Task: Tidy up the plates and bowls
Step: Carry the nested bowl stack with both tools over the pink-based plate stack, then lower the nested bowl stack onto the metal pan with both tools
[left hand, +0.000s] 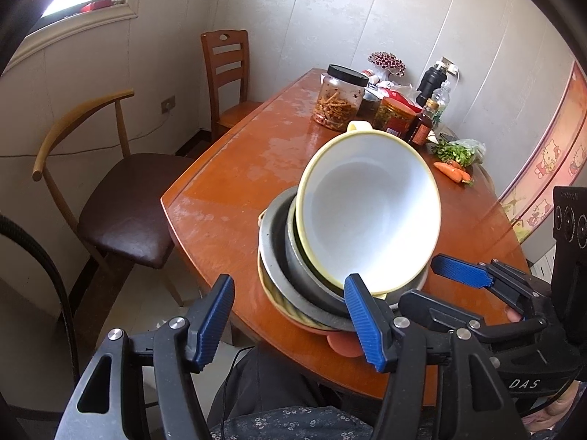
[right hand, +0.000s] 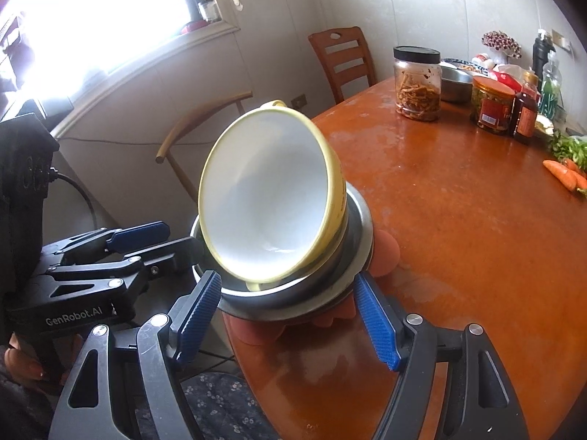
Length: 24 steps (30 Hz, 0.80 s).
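While the yellow-rimmed bowl (left hand: 367,216) leans steeply inside the steel bowl (left hand: 279,256), your job, as I read it, is to settle it flat so the stack nests. That stack sits at the near edge of the table (left hand: 234,168), on a striped bowl (left hand: 290,310) and an orange mat (left hand: 343,346) that pokes past the edge.

Your left claw (left hand: 290,317) is open and holds nothing; its right finger (left hand: 363,315) is at the stack's near rim, though contact is unclear, and the other finger hangs off the table. Your right claw (right hand: 286,315) is also open, straddling the steel bowl's near side, with no visible pinch.

Ease the tilted bowl down from its raised far rim rather than nudging it toward you, since the stack has little table beneath its near side and could slide off.

Toward the far edge the table is bare until the jars (right hand: 418,84) and carrots (right hand: 565,176), so shift the stack that way if you need room.
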Each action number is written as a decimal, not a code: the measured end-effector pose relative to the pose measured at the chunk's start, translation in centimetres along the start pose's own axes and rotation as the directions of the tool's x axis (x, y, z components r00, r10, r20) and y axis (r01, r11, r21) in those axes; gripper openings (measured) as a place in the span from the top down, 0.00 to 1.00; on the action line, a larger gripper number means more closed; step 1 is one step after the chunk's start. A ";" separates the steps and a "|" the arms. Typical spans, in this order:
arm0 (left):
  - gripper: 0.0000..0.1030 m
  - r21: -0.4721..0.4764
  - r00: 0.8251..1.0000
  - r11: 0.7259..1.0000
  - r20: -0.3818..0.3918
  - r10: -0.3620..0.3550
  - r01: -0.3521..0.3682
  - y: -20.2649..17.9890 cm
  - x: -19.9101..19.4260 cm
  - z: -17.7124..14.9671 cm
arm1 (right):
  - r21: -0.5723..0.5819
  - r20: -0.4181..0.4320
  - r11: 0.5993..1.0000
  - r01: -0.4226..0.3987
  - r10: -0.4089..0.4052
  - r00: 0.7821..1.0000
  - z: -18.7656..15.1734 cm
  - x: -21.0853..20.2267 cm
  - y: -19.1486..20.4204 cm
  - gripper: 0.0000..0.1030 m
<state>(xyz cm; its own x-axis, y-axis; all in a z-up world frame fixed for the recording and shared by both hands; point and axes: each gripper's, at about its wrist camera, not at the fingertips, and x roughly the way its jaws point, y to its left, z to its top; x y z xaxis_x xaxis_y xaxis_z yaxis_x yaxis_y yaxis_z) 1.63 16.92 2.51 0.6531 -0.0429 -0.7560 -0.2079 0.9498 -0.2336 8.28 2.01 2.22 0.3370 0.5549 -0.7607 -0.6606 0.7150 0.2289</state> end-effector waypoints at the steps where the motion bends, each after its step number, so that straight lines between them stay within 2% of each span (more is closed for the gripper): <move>1: 0.38 -0.004 1.000 1.000 0.001 0.000 0.000 0.1 -0.1 0.0 | -0.001 0.000 1.000 0.002 -0.002 1.000 0.0 0.0 0.0 0.26; 8: 0.36 -0.044 1.000 0.999 0.009 -0.001 0.001 1.5 -0.3 -0.1 | 0.000 0.002 1.000 0.015 -0.015 1.000 -0.2 0.0 0.1 0.24; 14: 0.31 -0.077 0.997 0.995 -0.020 -0.070 0.068 2.0 0.7 0.2 | 0.003 -0.001 1.000 0.016 -0.016 1.000 -0.2 0.2 0.0 0.24; 18: 0.31 -0.086 0.994 0.992 -0.053 -0.093 0.088 1.7 2.0 0.6 | 0.006 -0.001 1.000 0.006 -0.006 1.000 0.0 0.3 -0.2 0.23; 24: 0.29 -0.113 0.984 0.984 -0.104 -0.146 0.135 2.0 4.4 1.4 | 0.011 -0.004 1.000 -0.012 0.012 1.000 0.2 0.8 -0.4 0.20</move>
<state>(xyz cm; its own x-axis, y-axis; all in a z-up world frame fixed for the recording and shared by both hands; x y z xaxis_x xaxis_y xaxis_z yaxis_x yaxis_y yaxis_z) 5.10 19.04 -0.48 0.5976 -0.2134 -0.7729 -0.1991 0.8943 -0.4008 8.97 2.31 1.65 0.3259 0.5616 -0.7605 -0.6575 0.7127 0.2446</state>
